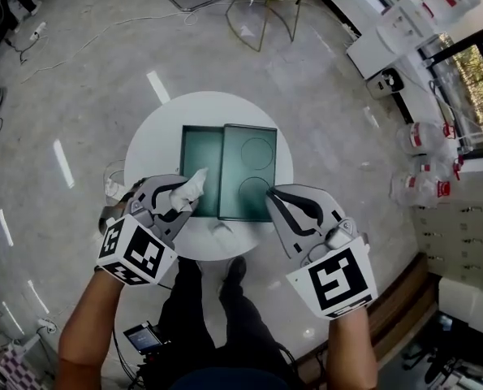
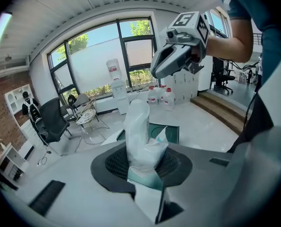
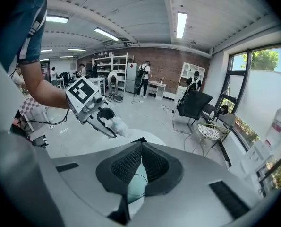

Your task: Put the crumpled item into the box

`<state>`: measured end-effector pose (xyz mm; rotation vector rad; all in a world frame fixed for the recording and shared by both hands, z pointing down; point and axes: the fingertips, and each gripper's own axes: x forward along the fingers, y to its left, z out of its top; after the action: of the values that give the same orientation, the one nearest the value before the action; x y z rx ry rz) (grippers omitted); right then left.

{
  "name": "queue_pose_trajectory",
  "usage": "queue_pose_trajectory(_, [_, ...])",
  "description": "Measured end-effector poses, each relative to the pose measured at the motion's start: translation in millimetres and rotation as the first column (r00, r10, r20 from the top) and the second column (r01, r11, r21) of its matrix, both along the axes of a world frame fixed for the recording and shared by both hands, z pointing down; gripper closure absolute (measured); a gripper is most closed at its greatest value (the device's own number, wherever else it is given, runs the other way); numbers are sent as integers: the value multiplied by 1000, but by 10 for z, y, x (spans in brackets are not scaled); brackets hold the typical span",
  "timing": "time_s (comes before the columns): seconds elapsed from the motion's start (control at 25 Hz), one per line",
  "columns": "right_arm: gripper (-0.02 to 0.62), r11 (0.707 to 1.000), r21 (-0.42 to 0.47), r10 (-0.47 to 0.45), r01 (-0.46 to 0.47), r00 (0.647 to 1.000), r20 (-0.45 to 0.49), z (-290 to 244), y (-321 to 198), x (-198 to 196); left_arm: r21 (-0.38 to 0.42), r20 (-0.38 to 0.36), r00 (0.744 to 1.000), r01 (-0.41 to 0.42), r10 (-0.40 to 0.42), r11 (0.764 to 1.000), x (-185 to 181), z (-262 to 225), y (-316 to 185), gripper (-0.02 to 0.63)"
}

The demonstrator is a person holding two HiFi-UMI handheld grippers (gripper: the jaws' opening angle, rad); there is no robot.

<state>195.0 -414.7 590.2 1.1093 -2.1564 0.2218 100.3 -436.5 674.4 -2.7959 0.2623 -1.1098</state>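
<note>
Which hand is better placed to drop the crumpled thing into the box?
Left. The left gripper holds the crumpled item right at the near edge of the open box. The right gripper is shut with nothing in it, off to the side.

Glossy grey floor (image 1: 322,120), round white table (image 1: 156,130) mid-room. Brick wall (image 3: 164,65) with white shelves (image 3: 107,66) at the back. Big windows (image 2: 102,56), black office chair (image 3: 193,105), ceiling strip lights (image 3: 180,25) on.
</note>
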Motion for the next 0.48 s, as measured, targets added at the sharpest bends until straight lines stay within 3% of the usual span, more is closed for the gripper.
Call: queue_pose_trajectory(0.48, [557,998,-52,31,-30,999,17,532,-123,96,-68,59,998,-14,18,998,95,742,-97,459])
